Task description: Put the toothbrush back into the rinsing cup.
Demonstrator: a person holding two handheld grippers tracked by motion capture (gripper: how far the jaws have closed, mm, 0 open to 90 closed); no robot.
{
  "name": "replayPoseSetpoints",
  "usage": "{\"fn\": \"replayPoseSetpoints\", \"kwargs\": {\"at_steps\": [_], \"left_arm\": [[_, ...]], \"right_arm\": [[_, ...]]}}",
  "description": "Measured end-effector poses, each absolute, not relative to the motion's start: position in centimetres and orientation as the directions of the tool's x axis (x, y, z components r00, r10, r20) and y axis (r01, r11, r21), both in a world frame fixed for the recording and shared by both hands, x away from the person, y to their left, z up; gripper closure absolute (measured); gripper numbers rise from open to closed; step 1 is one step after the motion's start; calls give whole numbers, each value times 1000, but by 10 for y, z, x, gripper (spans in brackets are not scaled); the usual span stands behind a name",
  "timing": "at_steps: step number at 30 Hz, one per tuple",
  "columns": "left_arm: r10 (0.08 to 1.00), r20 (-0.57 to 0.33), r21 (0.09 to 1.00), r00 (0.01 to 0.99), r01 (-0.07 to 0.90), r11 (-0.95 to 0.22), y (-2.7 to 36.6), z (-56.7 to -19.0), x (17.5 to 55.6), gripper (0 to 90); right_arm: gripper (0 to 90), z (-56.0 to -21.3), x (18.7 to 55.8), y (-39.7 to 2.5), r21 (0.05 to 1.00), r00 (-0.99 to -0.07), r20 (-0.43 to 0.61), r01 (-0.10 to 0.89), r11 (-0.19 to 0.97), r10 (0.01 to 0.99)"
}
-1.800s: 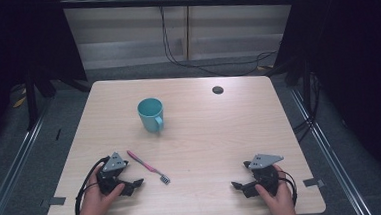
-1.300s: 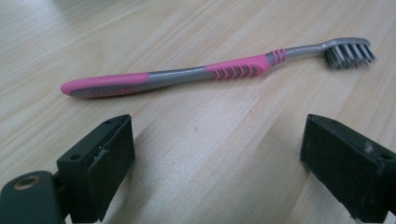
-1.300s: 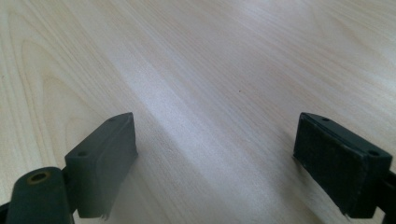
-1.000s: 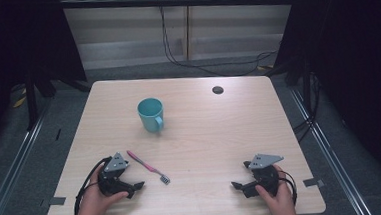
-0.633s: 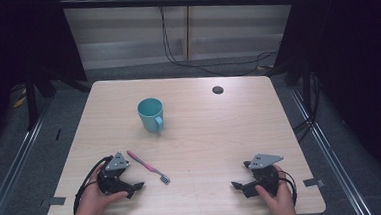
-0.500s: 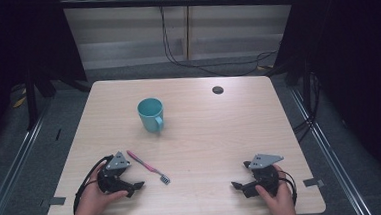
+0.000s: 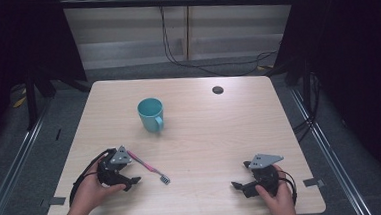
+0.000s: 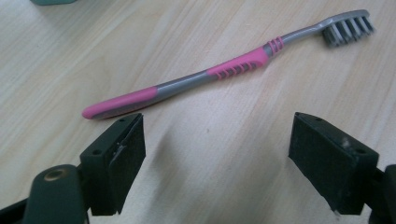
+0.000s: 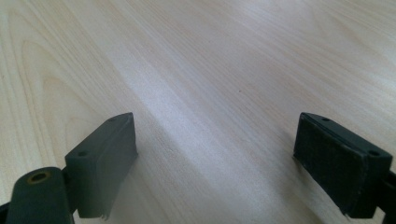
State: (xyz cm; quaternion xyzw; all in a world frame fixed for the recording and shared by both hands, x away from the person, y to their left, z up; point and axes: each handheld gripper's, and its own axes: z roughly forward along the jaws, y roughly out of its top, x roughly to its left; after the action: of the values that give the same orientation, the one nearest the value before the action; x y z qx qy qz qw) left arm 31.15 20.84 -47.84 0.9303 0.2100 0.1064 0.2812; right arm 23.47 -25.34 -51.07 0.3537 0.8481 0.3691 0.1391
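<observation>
Broadly, the pale wooden worktop [image 7: 210, 136] carries a teal mug [image 7: 151, 114] near its middle. Nearer the person, the left hand-held gripper [image 8: 217, 163] gapes wide just beside the pink-and-grey toothbrush [image 8: 224, 70], which lies flat, untouched; the right hand-held gripper [image 9: 229, 163] gapes wide over bare wood.

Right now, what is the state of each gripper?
Left gripper: open, holding nothing, toothbrush just ahead.
Right gripper: open, holding nothing.

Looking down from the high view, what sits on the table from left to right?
Left gripper → pink toothbrush → teal mug → small dark disc → right gripper.
</observation>
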Motion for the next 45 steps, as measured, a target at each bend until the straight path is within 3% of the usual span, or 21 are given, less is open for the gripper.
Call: {"fn": "replayPoseSetpoints", "kwargs": {"at_steps": [19, 45], "left_arm": [[394, 126, 510, 910, 281, -813, 192, -465, 329, 197], [300, 121, 439, 946, 220, -871, 168, -464, 347, 215]], "right_arm": [[125, -511, 235, -253, 725, -711, 26, 497, 477, 703], [125, -511, 235, -253, 725, -712, 25, 497, 478, 702]]}}
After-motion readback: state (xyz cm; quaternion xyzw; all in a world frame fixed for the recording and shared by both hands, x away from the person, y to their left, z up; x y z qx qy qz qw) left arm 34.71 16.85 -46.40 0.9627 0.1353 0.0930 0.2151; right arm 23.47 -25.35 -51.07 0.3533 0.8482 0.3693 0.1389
